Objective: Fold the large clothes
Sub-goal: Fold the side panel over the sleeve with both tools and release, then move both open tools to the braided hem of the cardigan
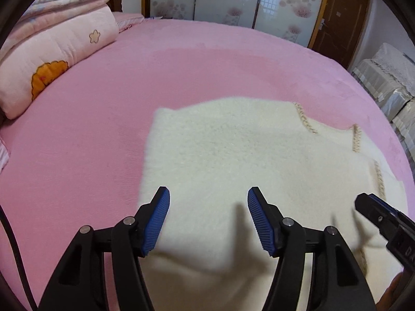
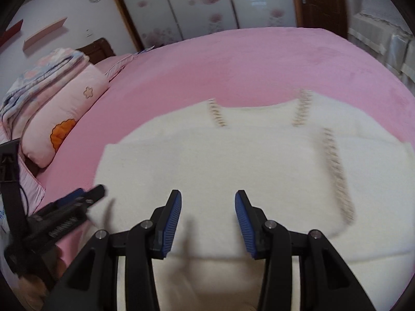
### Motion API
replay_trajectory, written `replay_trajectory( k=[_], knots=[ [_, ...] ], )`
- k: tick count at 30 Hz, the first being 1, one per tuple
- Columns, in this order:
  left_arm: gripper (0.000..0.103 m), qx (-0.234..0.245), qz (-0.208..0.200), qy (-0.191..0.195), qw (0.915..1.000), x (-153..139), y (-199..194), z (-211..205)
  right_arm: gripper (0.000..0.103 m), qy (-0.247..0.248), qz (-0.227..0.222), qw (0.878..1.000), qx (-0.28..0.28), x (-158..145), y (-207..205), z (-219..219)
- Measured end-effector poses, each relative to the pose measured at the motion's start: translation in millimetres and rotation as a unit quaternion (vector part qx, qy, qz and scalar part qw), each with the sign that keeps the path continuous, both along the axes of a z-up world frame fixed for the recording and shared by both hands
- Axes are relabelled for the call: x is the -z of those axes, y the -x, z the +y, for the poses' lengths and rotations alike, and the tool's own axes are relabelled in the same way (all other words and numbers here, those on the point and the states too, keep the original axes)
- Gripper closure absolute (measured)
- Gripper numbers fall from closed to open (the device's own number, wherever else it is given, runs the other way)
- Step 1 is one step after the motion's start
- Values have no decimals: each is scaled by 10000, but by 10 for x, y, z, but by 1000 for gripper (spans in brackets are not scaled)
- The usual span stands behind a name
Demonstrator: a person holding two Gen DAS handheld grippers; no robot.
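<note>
Cream fleece is what the eye lands on: the large garment [image 2: 233, 160] lies spread flat on the pink bed [image 2: 233, 59], near the edge where the person stands, well apart from the rolled quilts [image 2: 62, 108] stacked at the headboard end. That spot makes sense, since it gives open, soft surface all round the garment for folding and keeps the bedding out of the way.

The garment's far side, with its tan stitched seams [image 2: 337, 171] and what looks like a neckline between two of them, points away toward the flowered wardrobe doors [image 2: 197, 7]. Its left edge looks squared off and thicker, perhaps one side already turned in, though I can't be sure.

Both tools hang above the garment's near part, holding nothing. The left gripper [image 1: 208, 217] has its blue pads spread wide over the left portion, near that squared edge. The right gripper [image 2: 208, 223] is likewise parted, over the middle. Neither appears to touch the cloth. My guess is they are poised side by side to take the near hem together.
</note>
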State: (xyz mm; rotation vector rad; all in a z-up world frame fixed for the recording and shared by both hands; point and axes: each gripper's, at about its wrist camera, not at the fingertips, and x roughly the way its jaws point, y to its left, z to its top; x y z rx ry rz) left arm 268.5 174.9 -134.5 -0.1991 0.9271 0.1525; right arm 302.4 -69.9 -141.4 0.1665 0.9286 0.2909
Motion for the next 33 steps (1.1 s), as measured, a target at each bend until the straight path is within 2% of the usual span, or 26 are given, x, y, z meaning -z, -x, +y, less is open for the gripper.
replay_trajectory(
  k=[3, 4, 5, 6, 7, 10, 11, 12, 13, 14, 18, 22, 24, 26, 28, 33],
  knots=[
    [42, -127, 123, -155, 9997, 203, -196, -28, 60, 142, 87, 9998, -135, 189, -242, 152],
    [42, -100, 115, -244, 9996, 256, -237, -20, 62, 374, 84, 9992, -104, 252, -301, 147],
    [39, -54, 74, -316, 9995, 288, -254, -16, 68, 570, 60, 9984, -27, 303, -352, 86],
    [37, 18, 18, -332, 9994, 312, -254, 7, 73, 646, 11, 9979, 34, 320, -400, -4],
    [36, 104, -33, -307, 9995, 330, -255, 41, 86, 706, -30, 9974, 142, 334, -430, -153],
    [36, 306, -135, -149, 9993, 371, -251, 149, 87, 1105, -54, 9906, 806, 370, -486, -639],
    [36, 346, -148, -91, 9993, 379, -251, 169, 90, 1190, -33, 9878, 1004, 400, -493, -813],
    [36, 350, -139, -59, 9993, 379, -259, 174, 94, 944, 43, 9905, 996, 428, -491, -961],
    [35, 356, -127, -74, 9993, 379, -266, 169, 102, 644, 128, 9931, 976, 442, -481, -1087],
    [36, 366, -111, -116, 9992, 369, -267, 148, 103, 615, 154, 9931, 990, 436, -477, -1121],
    [35, 372, 73, -159, 9992, 314, -298, 141, 99, 976, 165, 9907, 931, 359, -401, -1026],
    [35, 311, 316, -89, 9990, 135, -257, 150, 98, 816, 214, 9912, 1017, 213, -300, -1026],
    [34, 303, 282, 6, 9991, 2, -165, 158, 91, 707, 209, 9916, 1060, 100, -235, -1062],
    [26, 307, 239, 42, 9992, -128, -73, 149, 75, 679, 165, 9913, 1120, -29, -112, -1104],
    [22, 347, 176, 27, 9992, -277, 35, 112, 67, 702, 67, 9905, 1179, -184, 29, -1161],
    [22, 645, 92, -54, 9979, -600, 330, -67, 67, 687, -141, 9900, 1226, -556, 383, -1253]
  ],
)
